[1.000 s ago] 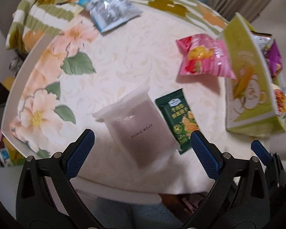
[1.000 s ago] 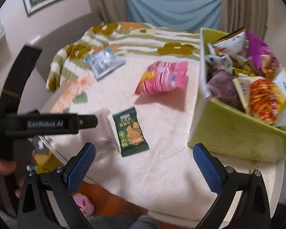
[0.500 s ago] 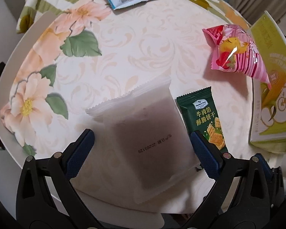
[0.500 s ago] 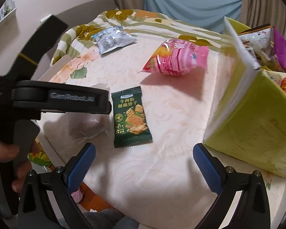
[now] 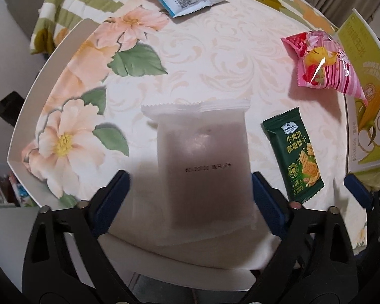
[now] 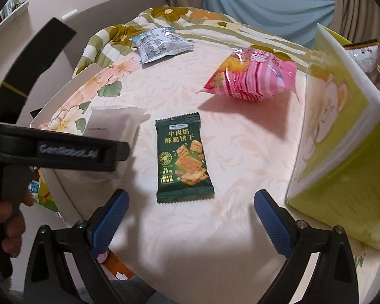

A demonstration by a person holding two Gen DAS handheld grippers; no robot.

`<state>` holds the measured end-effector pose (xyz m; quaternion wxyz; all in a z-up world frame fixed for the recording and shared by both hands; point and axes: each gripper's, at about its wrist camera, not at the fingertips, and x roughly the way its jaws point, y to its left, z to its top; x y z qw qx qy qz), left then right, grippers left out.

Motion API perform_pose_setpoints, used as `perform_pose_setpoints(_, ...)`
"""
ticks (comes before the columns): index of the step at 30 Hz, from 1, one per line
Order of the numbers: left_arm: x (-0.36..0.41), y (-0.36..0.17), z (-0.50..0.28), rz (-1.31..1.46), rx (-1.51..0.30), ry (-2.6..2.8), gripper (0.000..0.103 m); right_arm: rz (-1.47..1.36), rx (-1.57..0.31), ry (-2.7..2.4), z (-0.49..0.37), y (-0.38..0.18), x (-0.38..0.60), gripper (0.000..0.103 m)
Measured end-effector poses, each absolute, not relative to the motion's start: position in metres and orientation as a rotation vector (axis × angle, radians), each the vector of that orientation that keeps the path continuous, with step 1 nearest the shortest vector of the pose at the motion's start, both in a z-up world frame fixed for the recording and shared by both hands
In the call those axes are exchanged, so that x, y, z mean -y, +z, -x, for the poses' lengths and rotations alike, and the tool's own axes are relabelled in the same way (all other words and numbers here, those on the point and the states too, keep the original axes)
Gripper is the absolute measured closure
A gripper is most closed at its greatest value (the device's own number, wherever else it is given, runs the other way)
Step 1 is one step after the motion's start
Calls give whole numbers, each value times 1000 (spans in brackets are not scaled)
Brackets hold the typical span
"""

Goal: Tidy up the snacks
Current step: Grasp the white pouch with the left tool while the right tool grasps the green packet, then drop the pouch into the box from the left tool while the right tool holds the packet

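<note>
The left tongs (image 5: 190,190) have dropped closer to the counter (image 5: 215,58) since a second ago and now straddle the frosted white packet (image 5: 202,167); their jaws are closing, pads not yet pressing it. Just right lies the green cracker packet (image 6: 183,157), now between the open, slightly narrowing right tongs (image 6: 190,207), which have also come lower. Farther right sit the pink bag (image 6: 253,81) and the green box (image 6: 342,147).

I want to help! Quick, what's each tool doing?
Left tool: closing around the frosted packet, not gripping it.
Right tool: closing, empty, near the green packet.
</note>
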<state>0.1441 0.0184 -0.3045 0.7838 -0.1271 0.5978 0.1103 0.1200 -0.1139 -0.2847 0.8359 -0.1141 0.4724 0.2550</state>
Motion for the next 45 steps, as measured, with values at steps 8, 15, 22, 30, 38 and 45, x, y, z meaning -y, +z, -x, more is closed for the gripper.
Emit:
perform_pose_setpoints(8,-12,-310,-160,214,-1298,207,24,263,-1028,579,-137,-293,99,27)
perform_pose_setpoints(15,-8,-307,-170,153,-1295,157,40,325,-1070,584,-147,-301,85,28)
perform_pose_setpoints(22,-27,-306,-165,160,-1301,143,41,381,-1069,577,-159,-303,79,36)
perform_pose_setpoints(30,-51,-300,-159,227,-1278,130,42,393,-1050,587,-161,-299,63,62)
perform_pose_setpoints(38,-49,-257,-153,239,-1207,73,42,310,-1012,566,-155,-261,58,62)
perform_pose_setpoints(45,-41,-192,-154,201,-1105,-30,42,160,-965,496,-147,-197,77,62)
